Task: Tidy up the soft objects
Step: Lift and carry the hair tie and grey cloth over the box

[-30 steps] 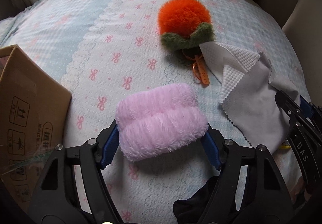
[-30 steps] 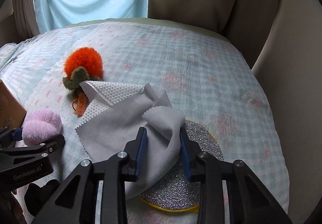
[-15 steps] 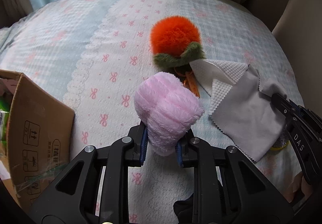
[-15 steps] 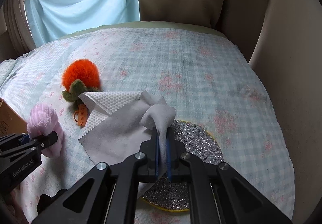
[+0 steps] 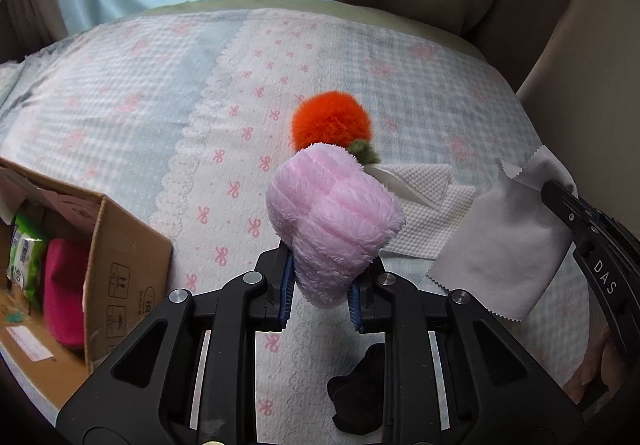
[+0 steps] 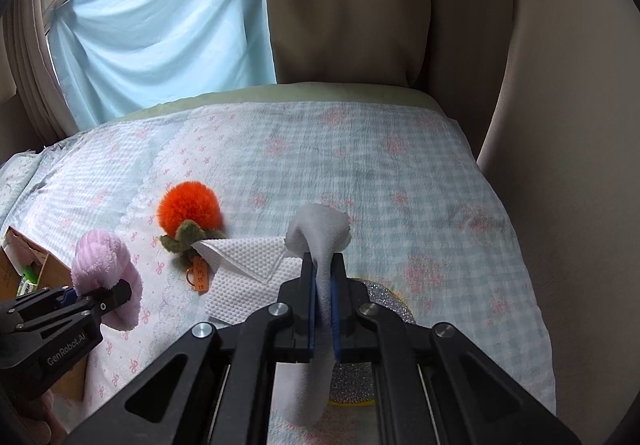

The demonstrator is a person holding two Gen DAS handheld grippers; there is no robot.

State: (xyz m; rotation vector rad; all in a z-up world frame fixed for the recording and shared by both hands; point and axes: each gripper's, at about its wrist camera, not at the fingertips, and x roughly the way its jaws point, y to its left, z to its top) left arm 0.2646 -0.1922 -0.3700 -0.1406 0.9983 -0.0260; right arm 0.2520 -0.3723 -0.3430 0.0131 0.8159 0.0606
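My left gripper (image 5: 320, 293) is shut on a fluffy pink plush roll (image 5: 332, 217) and holds it above the bed; it also shows in the right wrist view (image 6: 106, 269). My right gripper (image 6: 324, 309) is shut on a grey cloth (image 6: 320, 241), lifted off the bed and hanging down; the cloth shows in the left wrist view (image 5: 504, 237). An orange pompom toy with green leaves (image 5: 330, 123) lies on the bedspread (image 5: 120, 105), also in the right wrist view (image 6: 188, 211). A white textured cloth (image 6: 244, 269) lies beside it.
An open cardboard box (image 5: 116, 245) at the left holds a green packet (image 5: 24, 261) and a magenta item (image 5: 64, 293). A silver glitter disc (image 6: 384, 309) lies under the right gripper. A black soft item (image 5: 360, 393) lies below the left gripper. Chair backs stand behind.
My left gripper closed on the pink roll and lifted it. My right gripper closed on the grey cloth and raised it off the bed and the glitter disc.
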